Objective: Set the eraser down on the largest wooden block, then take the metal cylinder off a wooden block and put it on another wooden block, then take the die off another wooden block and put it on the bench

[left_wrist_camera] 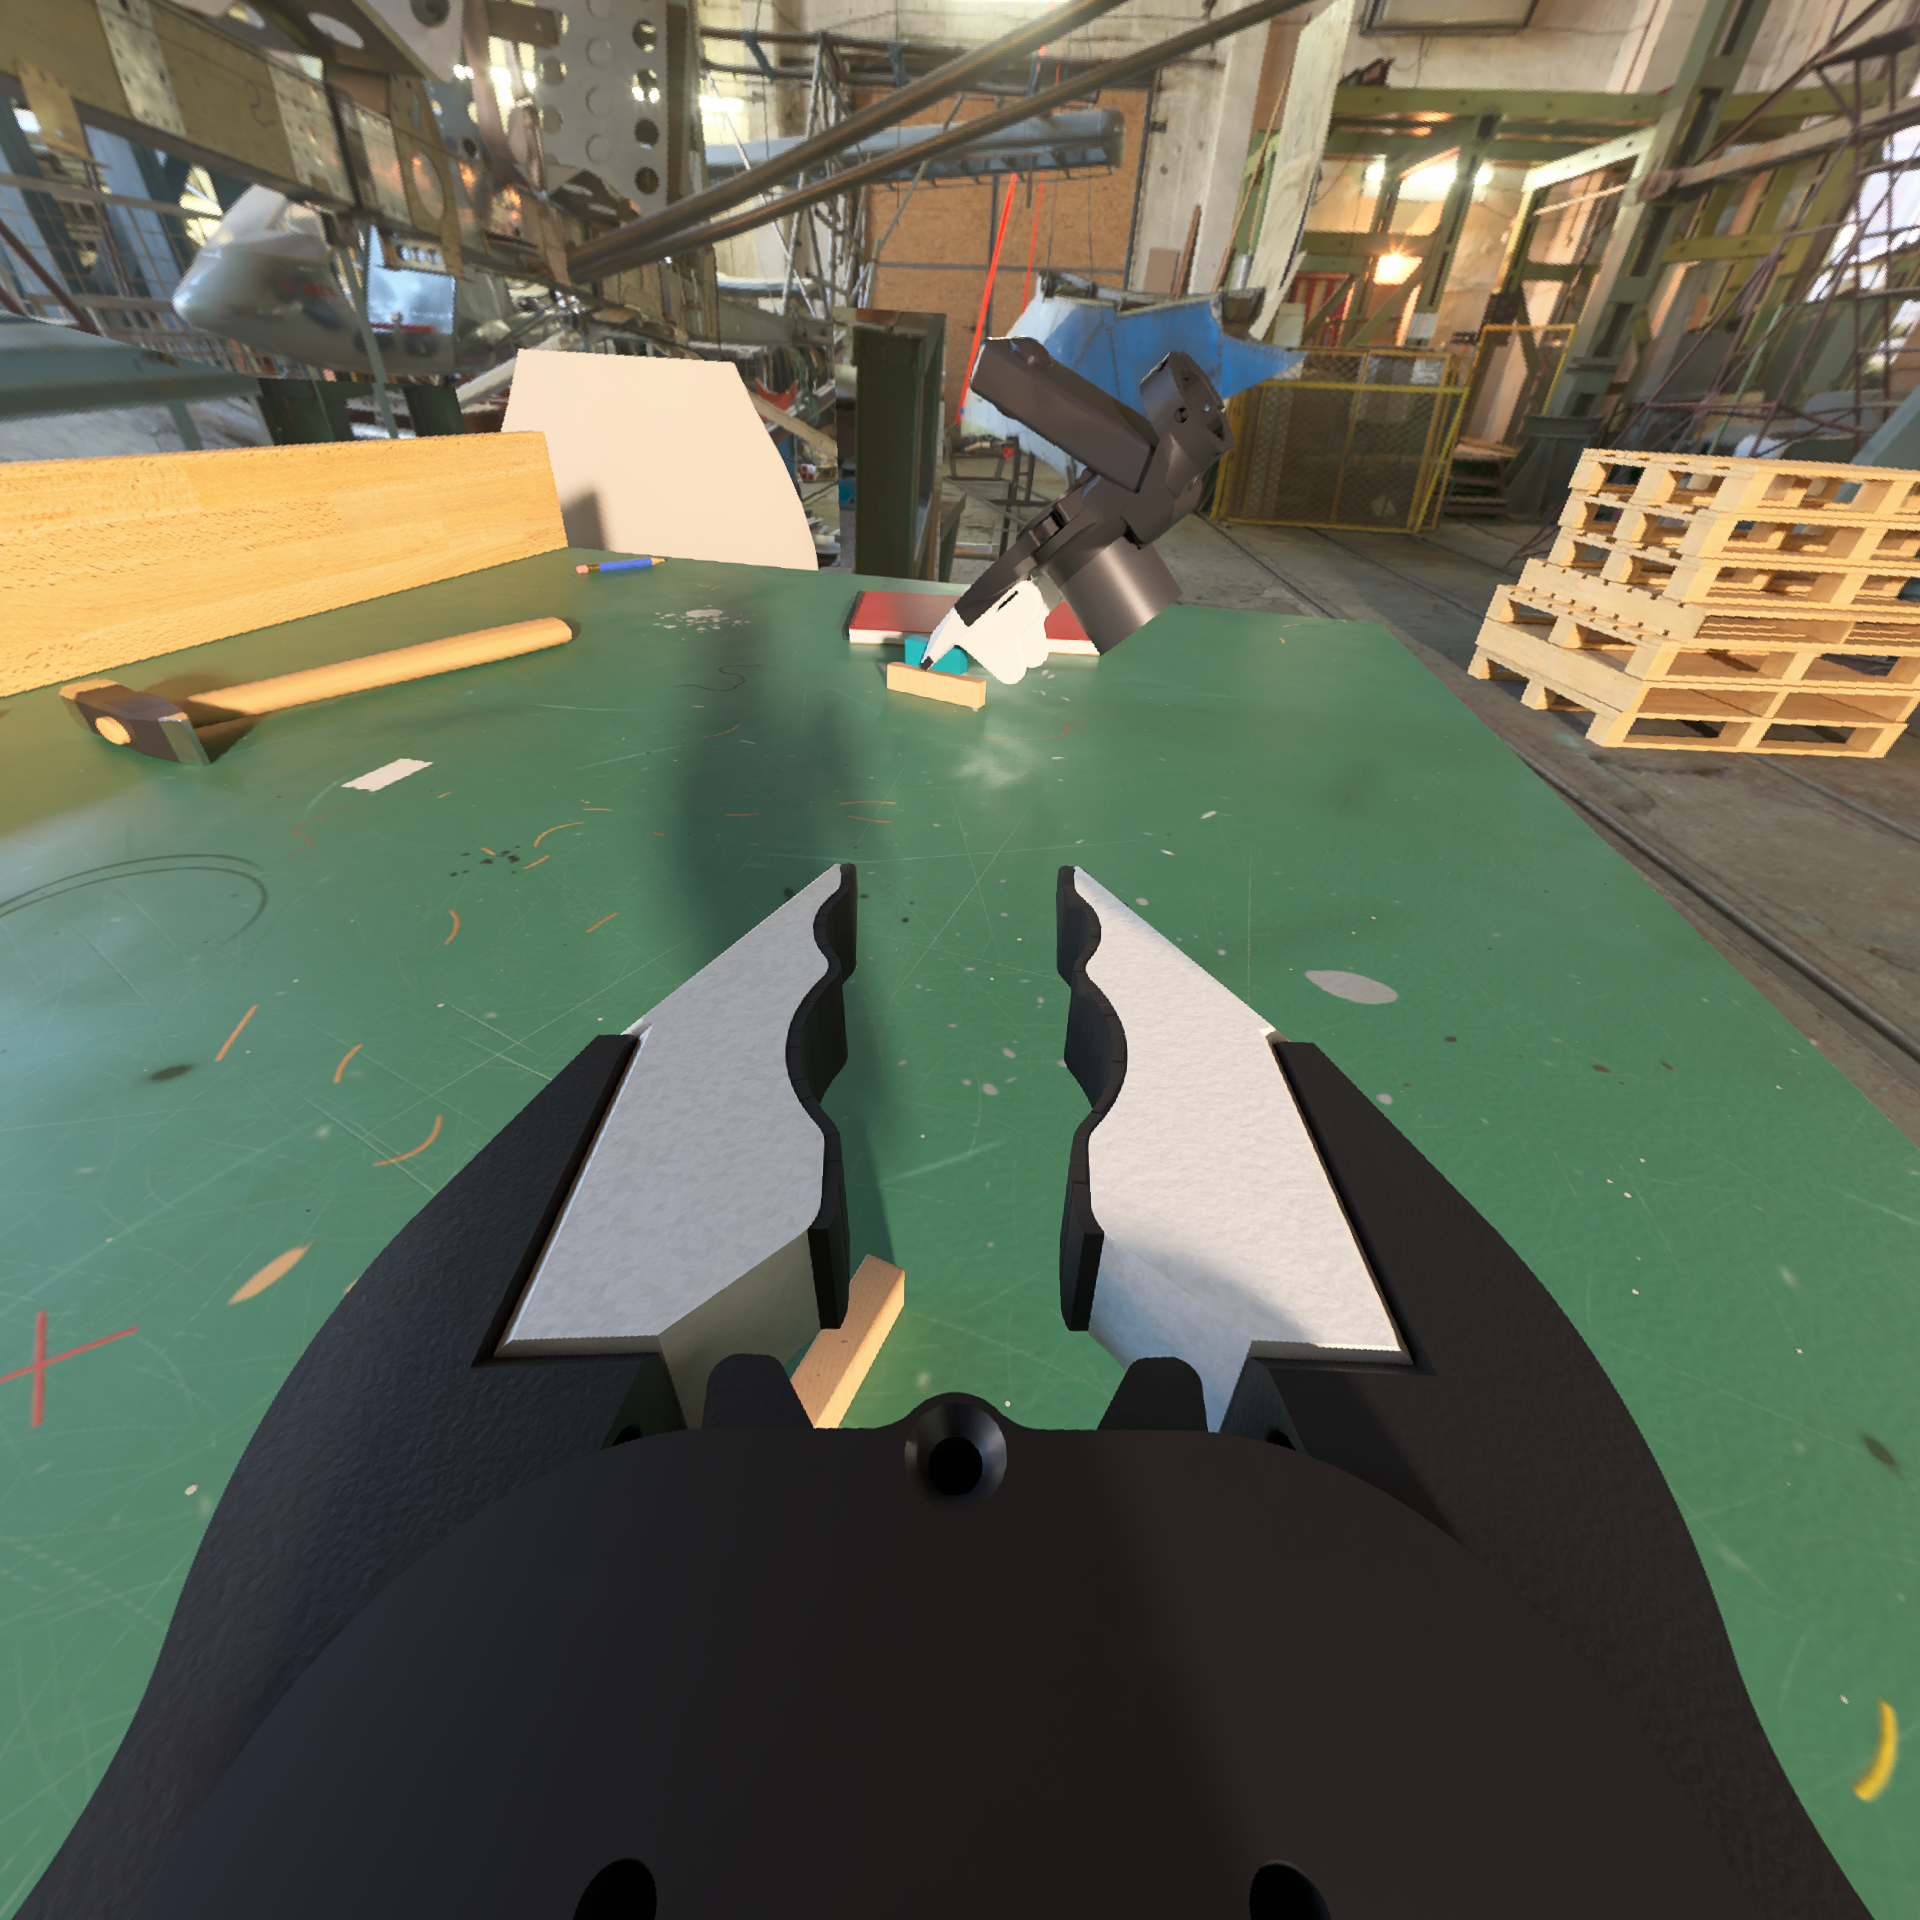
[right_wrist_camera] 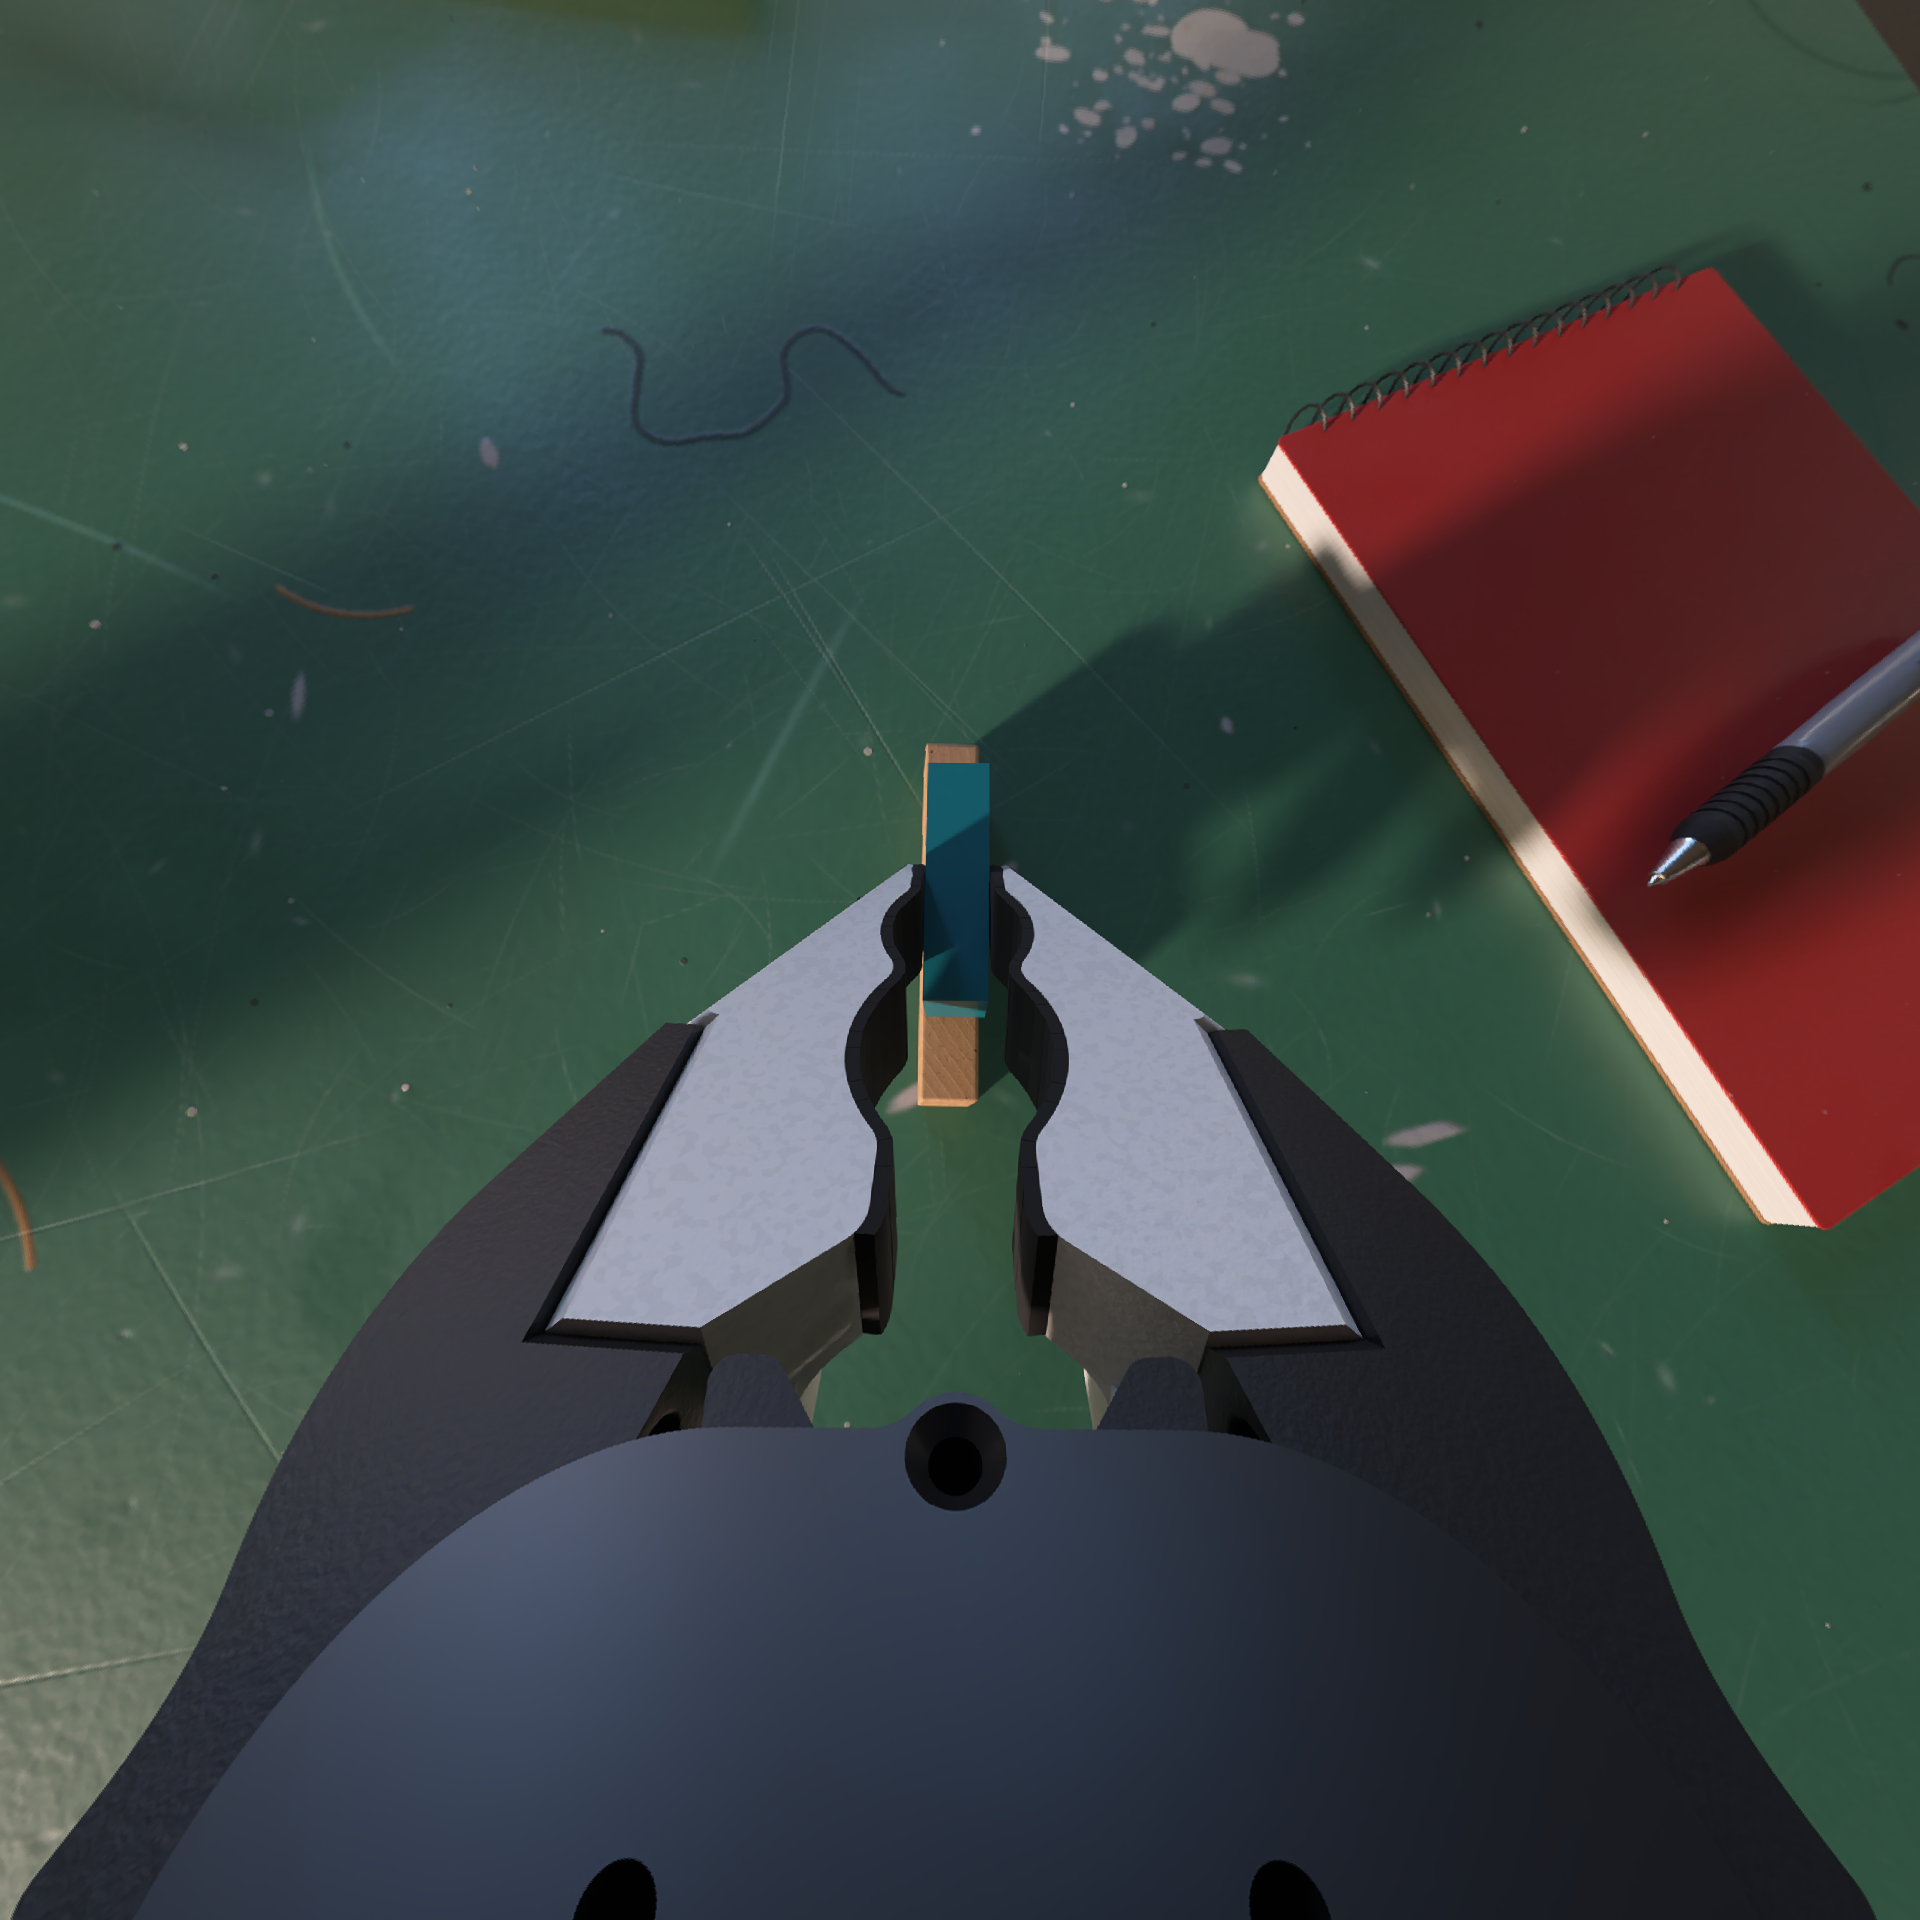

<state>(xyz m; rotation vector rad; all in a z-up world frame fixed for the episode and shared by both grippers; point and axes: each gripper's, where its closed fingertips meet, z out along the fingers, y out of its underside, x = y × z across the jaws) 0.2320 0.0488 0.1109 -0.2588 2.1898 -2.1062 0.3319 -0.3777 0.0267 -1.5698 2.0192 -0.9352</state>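
My right gripper (right_wrist_camera: 956, 878) is shut on the teal eraser (right_wrist_camera: 956, 821) and holds it lengthwise on or just above a narrow wooden block (right_wrist_camera: 948, 1060) on the green bench (right_wrist_camera: 520, 935). In the left wrist view the right gripper (left_wrist_camera: 938, 657) shows far off, tilted down over the eraser (left_wrist_camera: 916, 652) and that block (left_wrist_camera: 935, 686). My left gripper (left_wrist_camera: 956, 883) is open and empty above the bench. A second wooden block (left_wrist_camera: 847, 1340) lies under it, partly hidden by the left finger. No metal cylinder or die is in view.
A red spiral notebook (right_wrist_camera: 1621, 675) with a pen (right_wrist_camera: 1787, 779) on it lies right of the block. A hammer (left_wrist_camera: 312, 675), a wooden board (left_wrist_camera: 260, 540) and a pencil (left_wrist_camera: 623, 565) are at the far left. Pallets (left_wrist_camera: 1714, 603) stand beyond the bench's right edge.
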